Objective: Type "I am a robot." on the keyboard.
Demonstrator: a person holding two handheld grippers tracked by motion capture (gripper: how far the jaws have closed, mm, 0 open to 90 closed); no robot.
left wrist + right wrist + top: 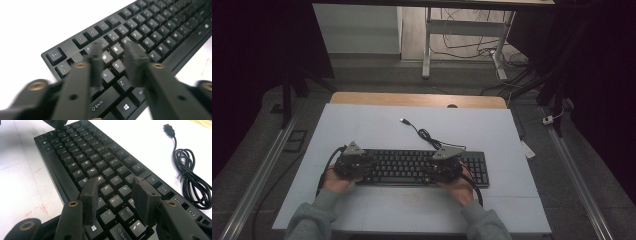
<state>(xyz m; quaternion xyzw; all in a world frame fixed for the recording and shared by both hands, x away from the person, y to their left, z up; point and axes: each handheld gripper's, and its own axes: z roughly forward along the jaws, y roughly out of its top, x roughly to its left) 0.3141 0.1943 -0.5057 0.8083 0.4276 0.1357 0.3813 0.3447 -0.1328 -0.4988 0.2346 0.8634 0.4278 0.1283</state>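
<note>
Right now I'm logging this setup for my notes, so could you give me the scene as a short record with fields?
surface: white table top
main item: black keyboard, lying flat
cable: keyboard's cable, loosely coiled beyond the keyboard, USB plug lying free
left tongs: jaws apart, over the W, E, A, S keys, nothing gripped
right tongs: jaws apart, over the O, L, P keys, nothing gripped
hands: one at each end of the keyboard
</note>
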